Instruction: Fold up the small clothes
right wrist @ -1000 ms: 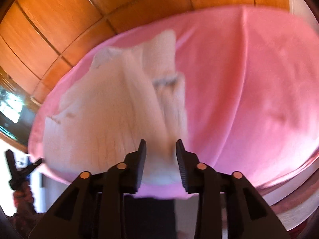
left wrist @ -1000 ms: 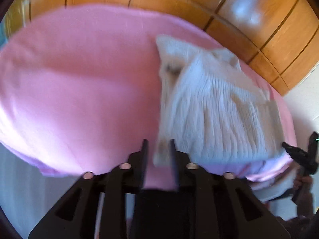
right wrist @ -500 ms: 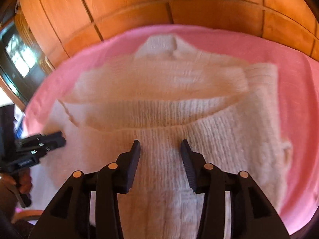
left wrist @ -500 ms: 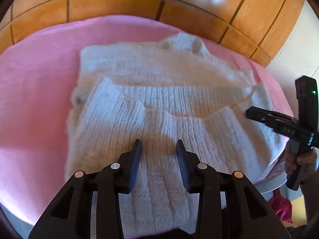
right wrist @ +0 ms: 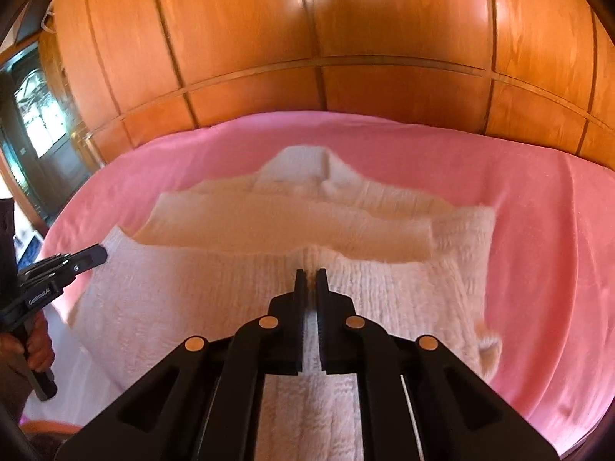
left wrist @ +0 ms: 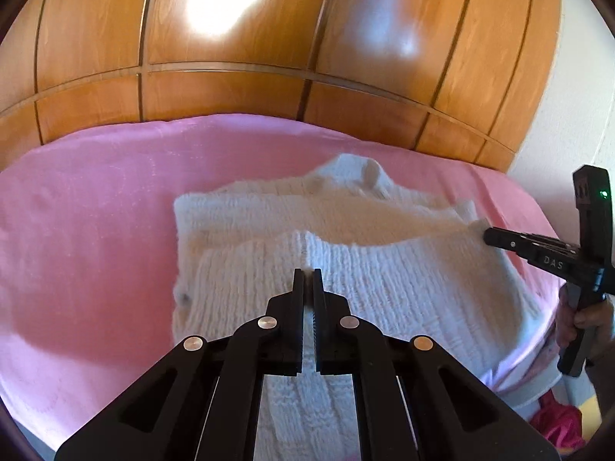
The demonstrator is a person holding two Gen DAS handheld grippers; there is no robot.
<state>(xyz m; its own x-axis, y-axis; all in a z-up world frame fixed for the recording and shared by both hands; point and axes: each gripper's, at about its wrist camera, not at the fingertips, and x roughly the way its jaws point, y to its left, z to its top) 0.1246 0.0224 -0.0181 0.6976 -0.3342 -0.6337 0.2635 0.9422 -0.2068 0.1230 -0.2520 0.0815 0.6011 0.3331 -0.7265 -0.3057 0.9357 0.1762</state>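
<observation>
While both grippers, left (left wrist: 307, 273) and right (right wrist: 311, 273), clenched their fingers on the white sweater's (left wrist: 384, 288) hem corners, uneven lifting could have skewed the fold.

1. Setting: a home bedroom.
2. Evidence: a bed under a pink blanket (left wrist: 96, 230) fills the foreground.
3. Directly behind the bed stands a glossy wooden panelled wardrobe (left wrist: 238, 38).
4. Left of the wardrobe, in the right wrist view, a dark glazed door (right wrist: 34, 123) shows daylight.
</observation>
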